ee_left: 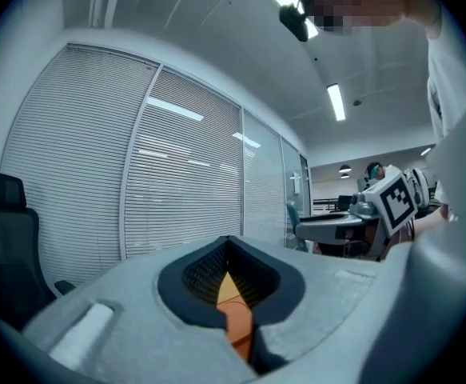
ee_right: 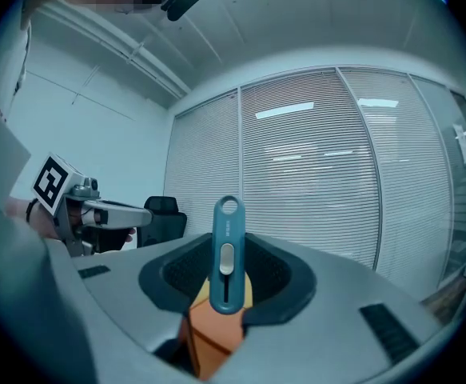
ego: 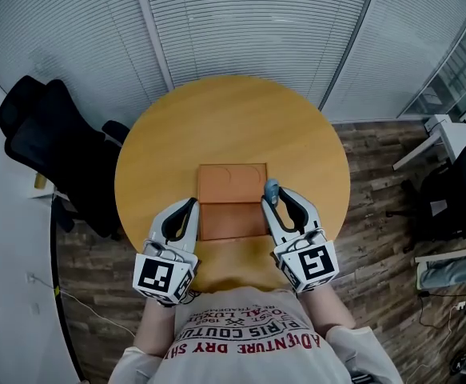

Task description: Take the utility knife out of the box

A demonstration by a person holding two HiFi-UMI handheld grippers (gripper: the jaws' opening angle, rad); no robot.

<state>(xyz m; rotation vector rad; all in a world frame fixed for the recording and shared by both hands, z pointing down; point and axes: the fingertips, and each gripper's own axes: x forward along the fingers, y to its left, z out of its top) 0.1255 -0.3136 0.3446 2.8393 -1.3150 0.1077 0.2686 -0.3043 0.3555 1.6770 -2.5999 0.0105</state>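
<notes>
- Head view: I stand at a round wooden table (ego: 233,118) with a flat orange box (ego: 233,221) lying open near its front edge, and the lid (ego: 231,182) is folded back flat on the far side.
- My right gripper (ego: 271,195) sits at the box's right edge, and the blue knife (ego: 272,188) pokes out beyond its tips, over the edge where box and lid meet.
- My left gripper (ego: 191,205) lies along the box's left edge, tips by the fold between box and lid; from here I cannot tell whether it touches the box.
- Both marker cubes, left (ego: 162,277) and right (ego: 310,264), are close to my shirt (ego: 248,334).
- A black chair (ego: 53,146) stands left of the table, in front of the blinds (ego: 248,22).
- Right gripper view: my jaws are closed on the knife (ee_right: 225,272), gripping its lower half. It stands upright with the ringed end at the top and the slider facing the camera. The box (ee_right: 213,334) shows below, behind the knife, so the knife is out of the box and in my right gripper (ee_right: 227,245).
- Left gripper view: my jaws meet tip to tip at the left gripper (ee_left: 227,240) with nothing clamped. Through the gap under the tips I see a sliver of table (ee_left: 226,286) and the box (ee_left: 240,330).
</notes>
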